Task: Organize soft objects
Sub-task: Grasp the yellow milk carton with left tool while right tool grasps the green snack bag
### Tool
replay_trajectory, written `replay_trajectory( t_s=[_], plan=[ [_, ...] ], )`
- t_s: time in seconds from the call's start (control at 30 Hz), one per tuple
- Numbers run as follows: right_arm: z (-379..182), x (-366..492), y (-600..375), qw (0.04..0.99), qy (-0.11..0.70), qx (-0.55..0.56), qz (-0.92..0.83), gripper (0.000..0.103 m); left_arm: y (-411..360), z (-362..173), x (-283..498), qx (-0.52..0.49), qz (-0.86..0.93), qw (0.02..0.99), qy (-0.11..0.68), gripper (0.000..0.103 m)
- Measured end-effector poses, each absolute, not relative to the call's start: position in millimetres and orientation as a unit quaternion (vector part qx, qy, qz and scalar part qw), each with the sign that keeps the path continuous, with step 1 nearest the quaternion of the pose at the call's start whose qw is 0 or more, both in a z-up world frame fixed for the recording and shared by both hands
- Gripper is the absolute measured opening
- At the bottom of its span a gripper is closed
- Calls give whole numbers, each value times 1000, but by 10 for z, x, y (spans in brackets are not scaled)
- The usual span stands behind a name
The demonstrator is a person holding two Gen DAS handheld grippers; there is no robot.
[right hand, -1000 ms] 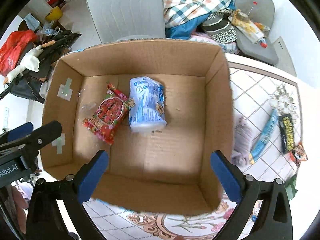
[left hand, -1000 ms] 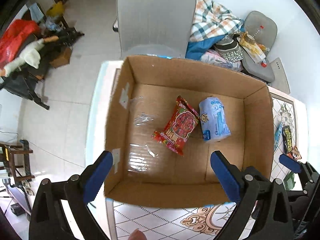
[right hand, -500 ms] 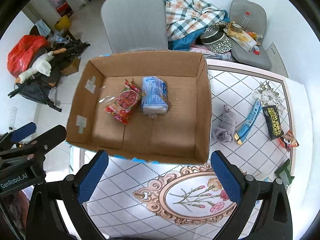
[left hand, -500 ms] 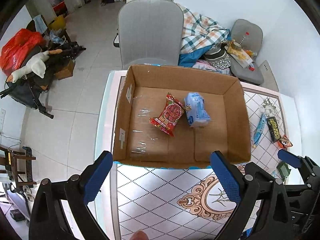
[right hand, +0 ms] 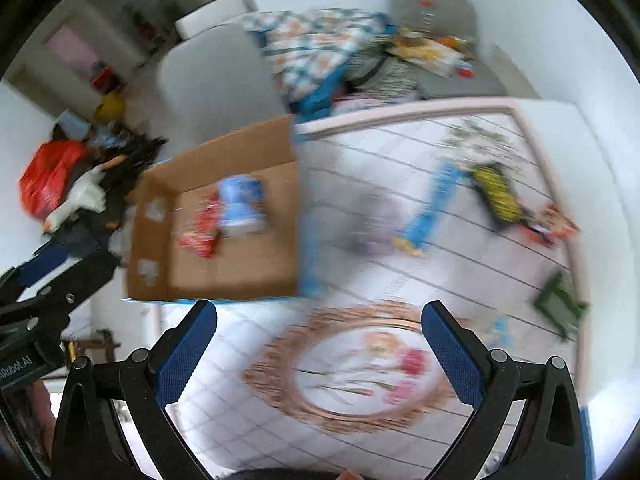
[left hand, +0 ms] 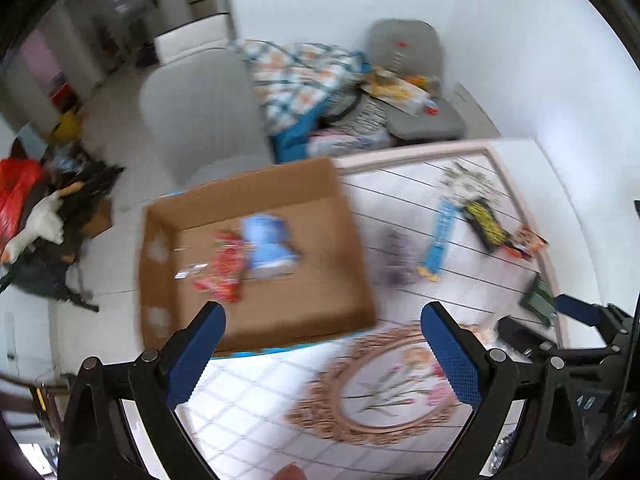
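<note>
Both views blurred. My left gripper and right gripper spread wide, holding nothing. Ahead-left, brown open cardboard box holds red snack packet touching blue wrapped pack. Grey cloth lump lies ahead on patterned tabletop, right of the box wall.

Both views motion-smeared: print on red packet and blue pack in the cardboard box unreadable. Grey lump on table is a shapeless blur, can't ID. Green item near table edge also too smeared.
</note>
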State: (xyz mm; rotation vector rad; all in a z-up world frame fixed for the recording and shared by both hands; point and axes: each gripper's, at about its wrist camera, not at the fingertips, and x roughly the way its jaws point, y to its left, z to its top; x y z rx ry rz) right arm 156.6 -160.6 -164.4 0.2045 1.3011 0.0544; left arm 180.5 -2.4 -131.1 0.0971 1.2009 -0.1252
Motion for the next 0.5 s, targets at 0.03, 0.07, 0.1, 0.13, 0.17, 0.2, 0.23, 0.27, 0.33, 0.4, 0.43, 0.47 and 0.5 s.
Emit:
replay_trajectory(
  t_s=[0.03, 0.07, 0.1, 0.13, 0.17, 0.2, 0.23, 0.27, 0.33, 0.4, 0.43, 0.47, 0.5],
  plan=[
    [-1669, 1524, -1833, 790, 606, 96, 5, 103, -271, -1418, 1820, 48, -69, 815, 574, 100],
    [-1714, 1476, -2103, 787, 610, 95, -19, 103, -476, -1540, 1831, 46, -82, 804, 588, 100],
    [-1769, 1433, -2363, 782, 615, 93, -41, 103, -617, -1644, 1844, 40, -92, 792, 602, 100],
    [-1857, 1386, -2655, 775, 623, 90, -61, 103, -796, -1811, 1858, 27, -107, 772, 626, 100],
    [-1935, 1363, -2847, 767, 633, 83, -72, 103, -986, -2028, 1861, 7, -121, 745, 656, 100],
    [-2042, 1346, -3073, 756, 646, 71, -84, 103, -1148, -2235, 1862, -11, -133, 719, 682, 100],
    [-2173, 1326, -3311, 744, 659, 58, -95, 103, -1302, -2460, 1850, -31, -141, 690, 709, 100],
    [-2310, 1318, -3509, 730, 674, 43, -100, 103, -1483, -2749, 1824, -54, -143, 654, 741, 100],
    [-2543, 1308, -3803, 710, 697, 14, -100, 103, -1699, -3075, 1772, -83, -142, 617, 769, 100],
    [-2742, 1315, -4007, 698, 710, -13, -94, 103, -1924, -3375, 1721, -96, -135, 592, 789, 100],
    [-2846, 1315, -4087, 692, 716, -25, -89, 103, -2035, -3485, 1702, -99, -133, 583, 795, 100],
    [-2961, 1330, -4186, 686, 722, -34, -83, 103, -2142, -3607, 1687, -102, -133, 572, 803, 100],
    [-3070, 1347, -4268, 680, 728, -41, -78, 103, -2243, -3724, 1674, -106, -133, 560, 811, 100]
  ],
)
